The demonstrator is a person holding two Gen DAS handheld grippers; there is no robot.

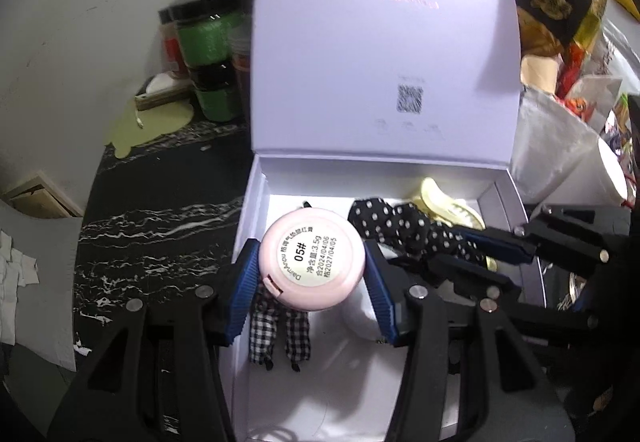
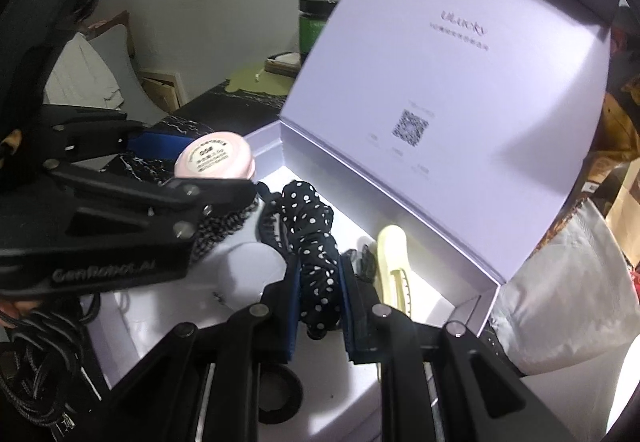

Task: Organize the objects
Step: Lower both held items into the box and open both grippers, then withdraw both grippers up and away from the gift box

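My left gripper (image 1: 310, 276) is shut on a round pink compact (image 1: 313, 260), label side up, held over the left part of an open white box (image 1: 256, 201). The same compact (image 2: 214, 161) shows at the left of the right wrist view, in the left gripper (image 2: 208, 169). My right gripper (image 2: 320, 296) is shut on a black scrunchie with white dots (image 2: 316, 242), over the box's middle. That dotted scrunchie (image 1: 404, 228) reaches across the box in the left wrist view. A checked cloth piece (image 1: 280, 334) and a pale yellow hair claw (image 2: 394, 264) lie in the box.
The box lid (image 1: 380, 41) stands upright behind. Green jars (image 1: 208, 57) and a yellow-green mat (image 1: 152, 125) sit at the back left on the black marbled top (image 1: 160, 209). Crumpled bags and packets (image 1: 568, 129) crowd the right. A braided cable (image 2: 36, 374) lies at lower left.
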